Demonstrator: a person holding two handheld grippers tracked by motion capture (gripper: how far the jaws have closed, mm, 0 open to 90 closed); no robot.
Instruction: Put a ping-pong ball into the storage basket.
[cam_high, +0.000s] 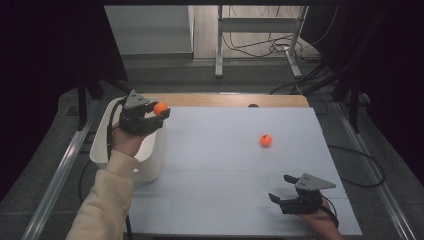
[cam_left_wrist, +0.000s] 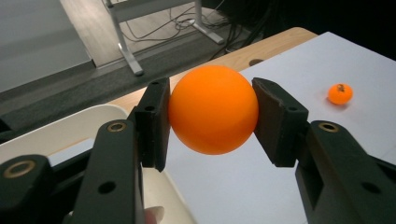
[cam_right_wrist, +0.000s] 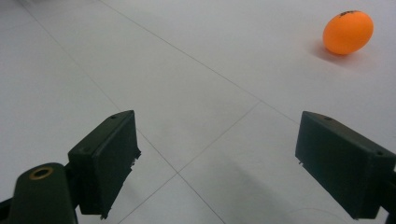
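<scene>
Carrying a ball (cam_high: 160, 108) to the bin (cam_high: 149, 165), pinched in the left claw (cam_high: 159, 114).

That ball sits squeezed between both pads, held up over the bin's far rim beside the worktop (cam_high: 220, 165). Next, I reckon, comes easing it over the hollow and letting go. The right claw (cam_high: 280, 189) rests near the front edge, jaws wide apart and empty, with a second ball (cam_high: 266, 140) lying loose well ahead of it.

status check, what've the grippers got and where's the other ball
Left gripper shut on orange ball, over white bin edge. Right gripper open, nothing between its fingers, low over table. Second orange ball loose on white sheet, path clear.
</scene>
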